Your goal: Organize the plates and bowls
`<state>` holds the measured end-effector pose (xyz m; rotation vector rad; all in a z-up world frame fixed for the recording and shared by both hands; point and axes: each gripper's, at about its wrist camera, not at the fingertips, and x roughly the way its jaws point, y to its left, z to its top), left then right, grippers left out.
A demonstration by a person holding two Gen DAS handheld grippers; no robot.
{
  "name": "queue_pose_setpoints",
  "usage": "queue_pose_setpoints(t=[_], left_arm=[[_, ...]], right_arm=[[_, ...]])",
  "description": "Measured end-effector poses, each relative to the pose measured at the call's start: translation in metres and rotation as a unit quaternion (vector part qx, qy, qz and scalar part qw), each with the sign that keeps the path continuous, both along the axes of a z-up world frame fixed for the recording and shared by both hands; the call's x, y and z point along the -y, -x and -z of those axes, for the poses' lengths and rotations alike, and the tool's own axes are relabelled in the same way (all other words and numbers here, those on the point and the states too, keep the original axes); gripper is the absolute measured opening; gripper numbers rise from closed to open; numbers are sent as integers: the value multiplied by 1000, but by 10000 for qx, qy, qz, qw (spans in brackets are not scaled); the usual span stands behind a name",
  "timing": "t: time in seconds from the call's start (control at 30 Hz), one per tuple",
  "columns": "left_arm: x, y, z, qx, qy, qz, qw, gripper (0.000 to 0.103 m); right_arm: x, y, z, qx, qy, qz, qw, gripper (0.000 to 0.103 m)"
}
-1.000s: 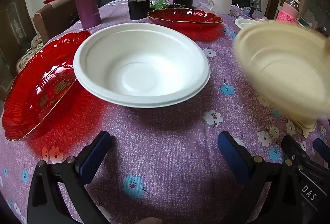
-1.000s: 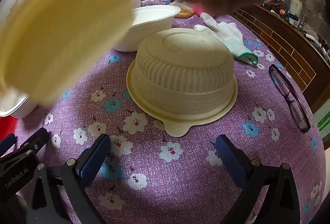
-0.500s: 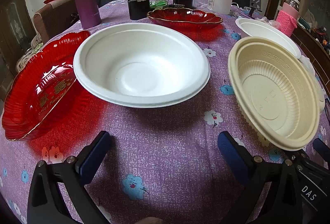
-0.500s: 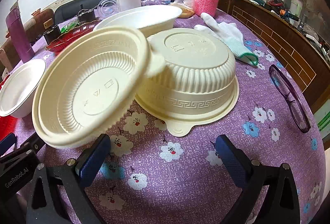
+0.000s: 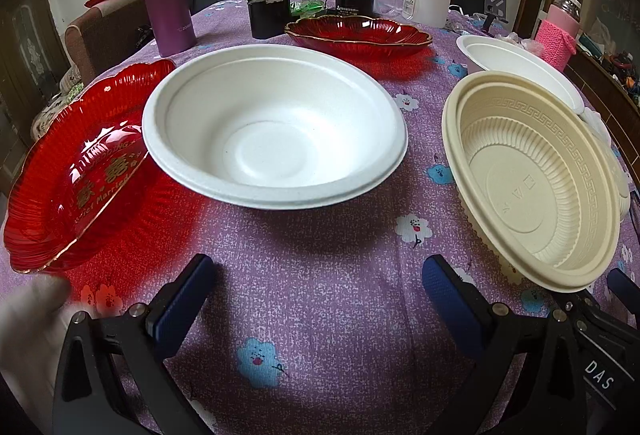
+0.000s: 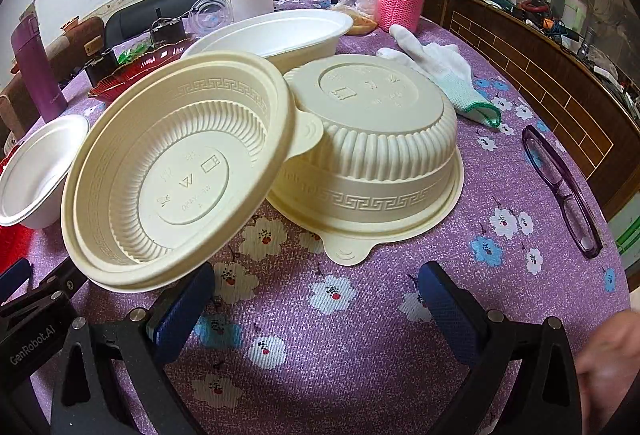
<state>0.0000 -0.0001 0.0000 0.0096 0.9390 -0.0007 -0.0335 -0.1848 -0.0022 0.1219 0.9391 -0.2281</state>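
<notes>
Cream ribbed plastic forms the tilted bowl (image 6: 176, 179), which is propped mouth-up and slanted against an upturned bowl (image 6: 372, 151) of the same moulded kind; whether its low rim rests on the table (image 6: 360, 347) or on the left tongs (image 5: 316, 299) cannot be told, since that edge is hidden behind the right tongs (image 6: 316, 303) and cut by the tool bodies. Both pairs of tongs are seen spread wide, blue textured pads apart, with nothing gripped between them. A matte white foam bowl (image 5: 276, 127), round with a stepped rim, is set near the table's middle, its left edge overlapping a glossy red fluted plate (image 5: 76, 175) lettered in gold. A second red scalloped plate (image 5: 360, 35) is placed farther back, partly screened by the foam bowl's rim. Another white foam bowl (image 6: 280, 35) is half hidden behind the cream pair. Beside the upturned bowl a white knit glove (image 6: 440, 67) and purple-framed glasses (image 6: 560, 191) are laid on the floral purple cloth. A blurred pale shape at each lower corner is too smeared to be made out
</notes>
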Motion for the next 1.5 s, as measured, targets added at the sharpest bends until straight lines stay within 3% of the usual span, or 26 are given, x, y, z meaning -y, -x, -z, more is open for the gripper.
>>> queue_pose_setpoints(t=[1.27,1.5], left_arm=[[1,3,0,-49,4,-100,9999,103],[2,17,-1,-268,-19,345,9990,103]], right_arm=[[-1,1,2,-2,5,-1,10000,102],[-1,4,-1,-32,-20,58,10000,102]])
